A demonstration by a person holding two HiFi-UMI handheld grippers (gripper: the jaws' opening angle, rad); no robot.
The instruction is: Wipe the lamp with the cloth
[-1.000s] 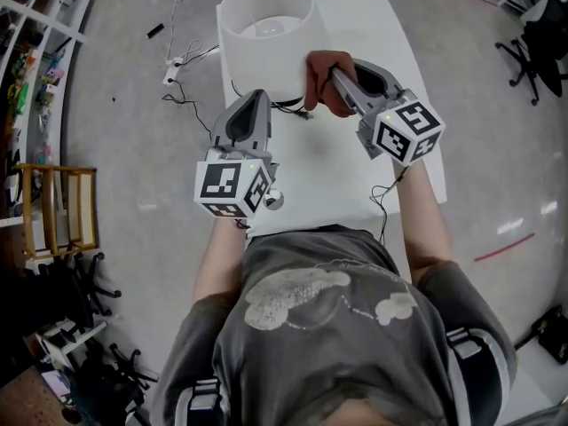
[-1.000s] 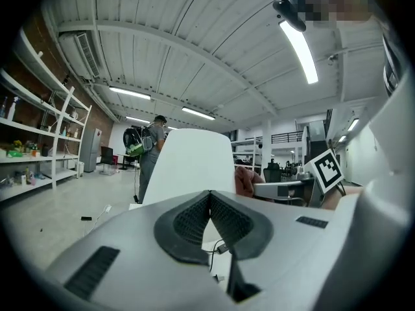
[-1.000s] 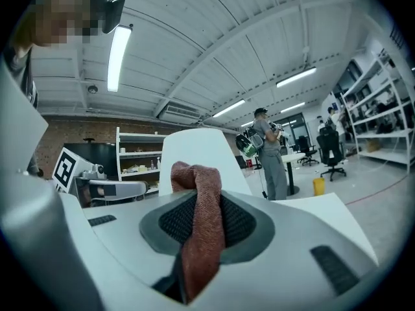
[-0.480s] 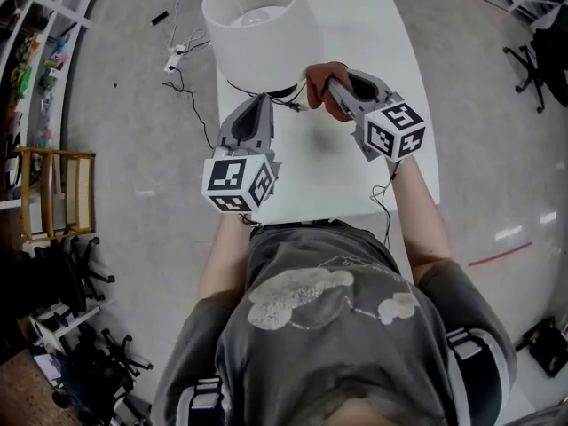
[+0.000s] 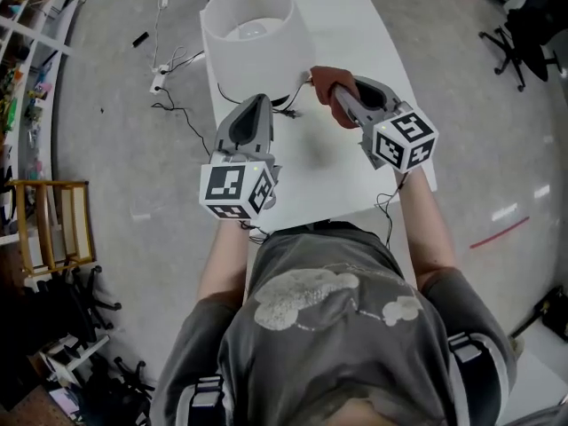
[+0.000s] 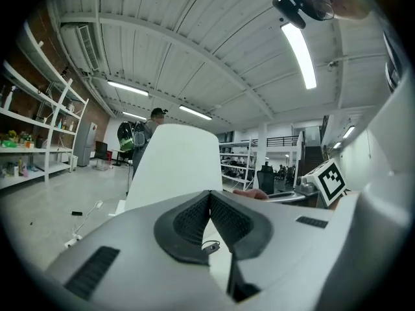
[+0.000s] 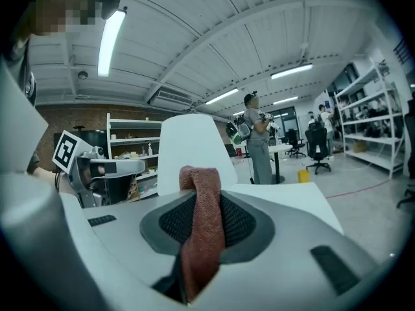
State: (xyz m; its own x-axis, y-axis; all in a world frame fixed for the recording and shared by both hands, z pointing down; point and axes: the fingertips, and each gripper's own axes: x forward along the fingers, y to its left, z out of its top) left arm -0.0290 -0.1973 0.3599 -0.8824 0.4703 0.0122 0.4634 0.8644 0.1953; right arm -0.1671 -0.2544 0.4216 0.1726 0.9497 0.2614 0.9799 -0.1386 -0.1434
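A white lamp with a wide drum shade stands at the far end of the white table. It fills the middle of the left gripper view as the lamp shade and rises behind the jaws in the right gripper view. My right gripper is shut on a reddish-brown cloth, which hangs out between the jaws, just right of the shade. My left gripper is shut with nothing in it, its tip close to the shade's near side.
Black and white cables lie on the grey floor left of the table and trail under the lamp. Wooden chairs and shelving stand at the far left. An office chair is at the upper right.
The right gripper with the cloth has shifted slightly right and up beside the shade. The left gripper stays shut near the shade's front. The view has shifted a little.
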